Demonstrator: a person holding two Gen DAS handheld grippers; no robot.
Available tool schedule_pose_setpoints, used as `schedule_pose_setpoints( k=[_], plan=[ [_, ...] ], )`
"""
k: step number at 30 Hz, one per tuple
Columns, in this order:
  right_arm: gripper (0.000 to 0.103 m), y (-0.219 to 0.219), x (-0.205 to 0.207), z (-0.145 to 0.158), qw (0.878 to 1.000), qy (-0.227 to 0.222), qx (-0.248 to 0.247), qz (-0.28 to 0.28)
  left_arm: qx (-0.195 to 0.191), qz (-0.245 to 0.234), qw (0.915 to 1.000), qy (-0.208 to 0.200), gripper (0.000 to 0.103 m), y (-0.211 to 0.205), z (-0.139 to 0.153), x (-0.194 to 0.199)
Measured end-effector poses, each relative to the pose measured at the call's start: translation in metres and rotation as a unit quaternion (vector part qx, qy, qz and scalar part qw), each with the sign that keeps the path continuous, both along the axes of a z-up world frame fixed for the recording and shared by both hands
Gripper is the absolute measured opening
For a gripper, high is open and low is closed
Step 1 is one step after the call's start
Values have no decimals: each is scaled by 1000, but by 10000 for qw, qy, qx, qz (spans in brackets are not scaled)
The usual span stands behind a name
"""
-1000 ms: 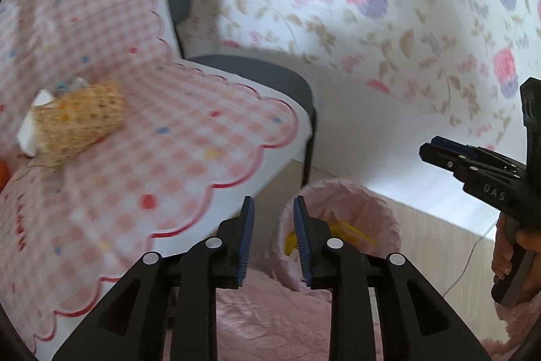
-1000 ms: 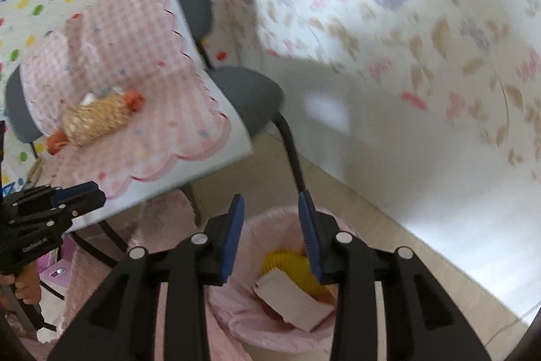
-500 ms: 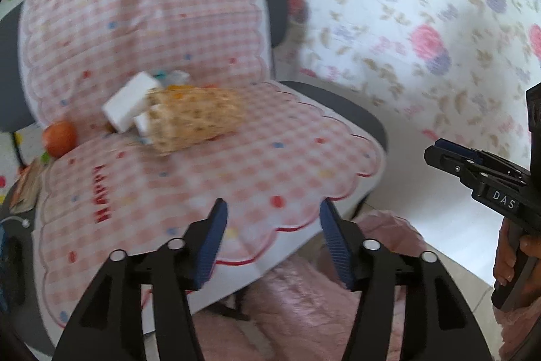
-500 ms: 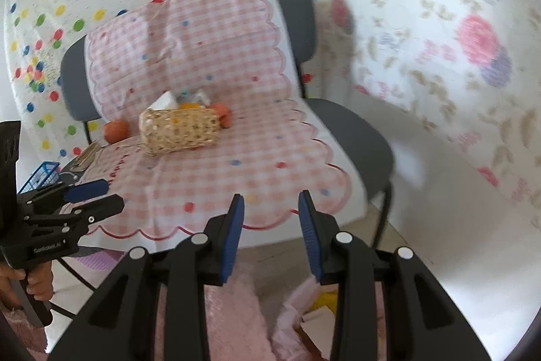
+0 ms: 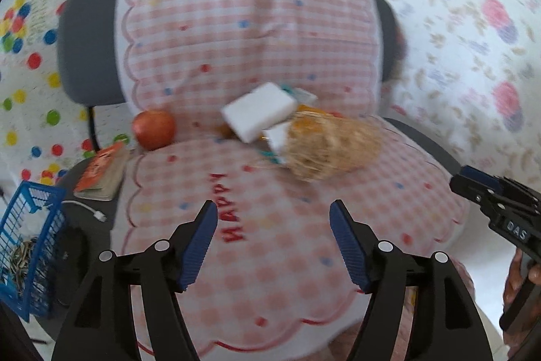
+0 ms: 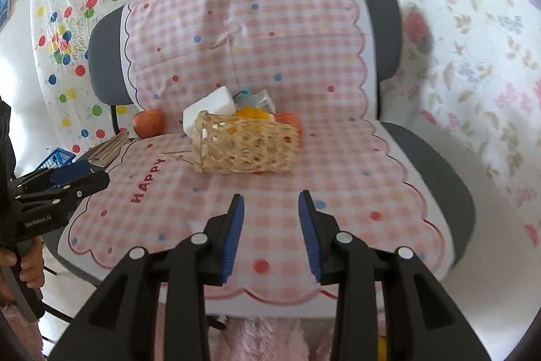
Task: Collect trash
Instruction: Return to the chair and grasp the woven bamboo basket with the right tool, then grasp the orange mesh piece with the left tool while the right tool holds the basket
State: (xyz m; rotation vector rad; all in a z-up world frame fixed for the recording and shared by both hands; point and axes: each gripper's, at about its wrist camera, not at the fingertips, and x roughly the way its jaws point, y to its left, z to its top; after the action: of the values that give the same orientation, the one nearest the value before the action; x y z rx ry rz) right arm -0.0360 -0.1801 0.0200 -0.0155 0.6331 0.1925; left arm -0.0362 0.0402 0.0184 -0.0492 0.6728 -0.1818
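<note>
left claw [image 5: 273, 242]: jaws opening, wide apart, nothing between the blue pads; it hangs over the front of the chair seat
right claw [image 6: 270, 227]: jaws opening a little, a narrower gap, nothing between them; also above the seat's front edge
pink gingham cover [image 6: 338, 164]: draped over the grey chair [image 6: 436, 164], scalloped red edge, "HAPPY" stitched in red near its left side
woven basket [image 6: 245, 148]: lying on its side at mid-seat, mouth towards the left, well apart from both claws
trash: a white block [image 5: 258, 110] lies against the basket's mouth, with a small packet [image 6: 263, 100] and something orange [image 6: 252, 112] behind the basket
apple [image 6: 148, 123]: on the seat, left of the pile, apart from it
book [image 5: 101, 171]: on the seat's bare left edge
blue wire basket [image 5: 23, 246]: left of the chair, lower down
</note>
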Motion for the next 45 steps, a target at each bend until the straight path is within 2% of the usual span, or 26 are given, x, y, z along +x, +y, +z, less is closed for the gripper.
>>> schedule_pose_setpoints(
  k=[3,5,8,19,25,30,38,42,45],
  plan=[
    [48,21,18,-3,9998,31,-71,160,40,211,9997,88,72,11,-7,15],
    [51,36,26,-5,9995,10,-190,237,137,326,9993,123,74,16,-12,23],
    [66,59,41,-9,9989,-61,-367,300,122,456,9987,196,80,25,-18,34],
    [66,113,99,-37,9917,-92,-1226,-366,-73,699,9968,382,80,44,-28,51],
    [45,86,92,-34,9925,-14,-1126,-482,-66,539,9979,345,80,35,-27,50],
    [12,40,77,-30,9960,196,-787,-372,-35,344,9989,307,80,17,-24,47],
    [7,-33,37,-18,9960,-127,-457,-751,102,-35,9996,251,80,-25,-23,46],
    [7,-51,25,-12,9953,-361,-376,-820,75,-270,9991,333,80,-49,-27,58],
    [7,-58,23,-11,9947,-501,-370,-812,-82,-433,9979,474,71,-64,-33,72]
  ],
)
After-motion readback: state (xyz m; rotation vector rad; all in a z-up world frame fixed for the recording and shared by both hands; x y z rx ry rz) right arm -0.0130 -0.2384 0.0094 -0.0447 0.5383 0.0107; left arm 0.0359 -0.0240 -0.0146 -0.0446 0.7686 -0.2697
